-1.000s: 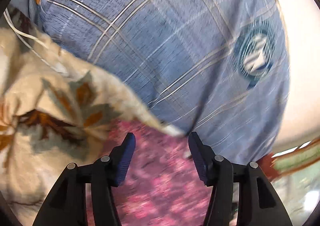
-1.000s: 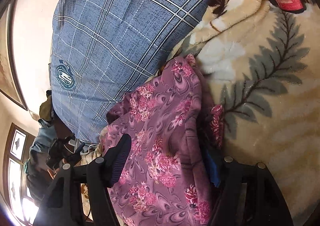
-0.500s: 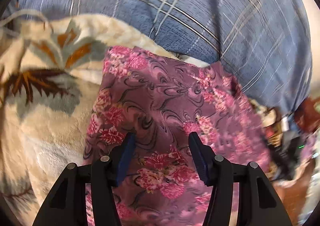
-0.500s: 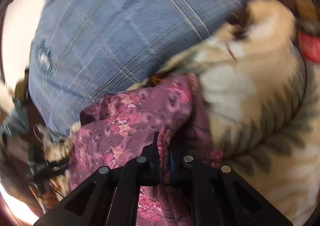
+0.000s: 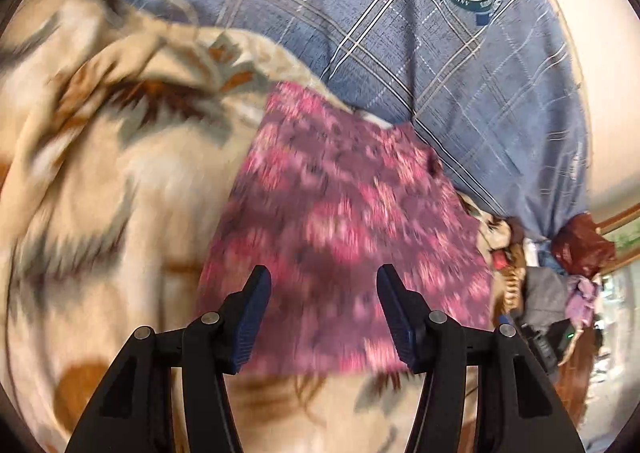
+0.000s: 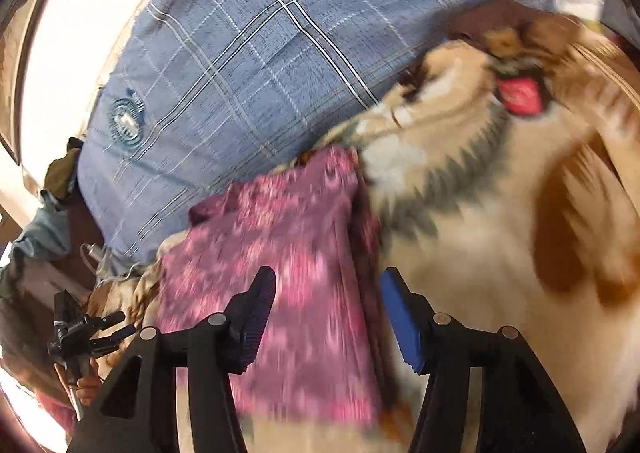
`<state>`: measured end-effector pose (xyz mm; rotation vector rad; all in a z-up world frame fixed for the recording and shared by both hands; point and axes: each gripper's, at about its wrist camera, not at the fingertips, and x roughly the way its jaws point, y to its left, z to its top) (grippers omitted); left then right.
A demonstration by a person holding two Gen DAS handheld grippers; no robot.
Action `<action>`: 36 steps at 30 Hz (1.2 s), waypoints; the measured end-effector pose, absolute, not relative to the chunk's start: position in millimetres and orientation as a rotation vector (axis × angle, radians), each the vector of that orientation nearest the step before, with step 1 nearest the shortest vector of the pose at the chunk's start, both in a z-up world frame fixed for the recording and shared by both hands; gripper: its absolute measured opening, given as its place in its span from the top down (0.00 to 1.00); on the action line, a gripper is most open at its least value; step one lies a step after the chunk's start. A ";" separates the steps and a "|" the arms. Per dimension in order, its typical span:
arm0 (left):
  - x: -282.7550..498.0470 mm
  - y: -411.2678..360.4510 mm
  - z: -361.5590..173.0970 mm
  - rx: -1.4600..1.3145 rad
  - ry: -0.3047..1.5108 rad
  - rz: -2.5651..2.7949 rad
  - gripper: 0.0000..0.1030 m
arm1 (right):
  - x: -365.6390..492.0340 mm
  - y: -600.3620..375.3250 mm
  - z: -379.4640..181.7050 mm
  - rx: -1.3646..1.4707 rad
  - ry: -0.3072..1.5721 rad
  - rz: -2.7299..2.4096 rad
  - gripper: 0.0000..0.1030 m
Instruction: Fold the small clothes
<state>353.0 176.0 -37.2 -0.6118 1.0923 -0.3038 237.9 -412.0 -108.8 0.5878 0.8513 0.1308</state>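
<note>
We held the left claw (image 5: 323,305) wide above the folded pink floral garment (image 5: 340,221), nothing between its pads. The garment lay flat on the cream leaf-print blanket (image 5: 112,181), its far edge at twelve o'clock just beside the blue plaid pillow (image 5: 420,53). Our right claw (image 6: 327,307) was opening over the garment's (image 6: 288,253) right edge, its pads clear of the cloth. The blanket (image 6: 480,233) spread off toward three o'clock there, the pillow (image 6: 248,65) toward eleven. Both views were blurred.
</note>
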 end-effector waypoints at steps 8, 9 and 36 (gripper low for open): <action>285.2 213.8 -86.9 -0.882 1.155 -0.292 0.45 | 185.5 -406.5 -141.3 0.754 0.878 0.106 0.40; 284.8 214.0 -93.2 -0.904 1.162 -0.288 0.45 | 183.6 -407.1 -146.4 0.789 0.871 0.117 0.40; 297.5 177.2 -119.3 -0.875 1.037 -0.160 0.79 | 194.4 -411.5 -166.8 0.931 0.700 0.060 0.83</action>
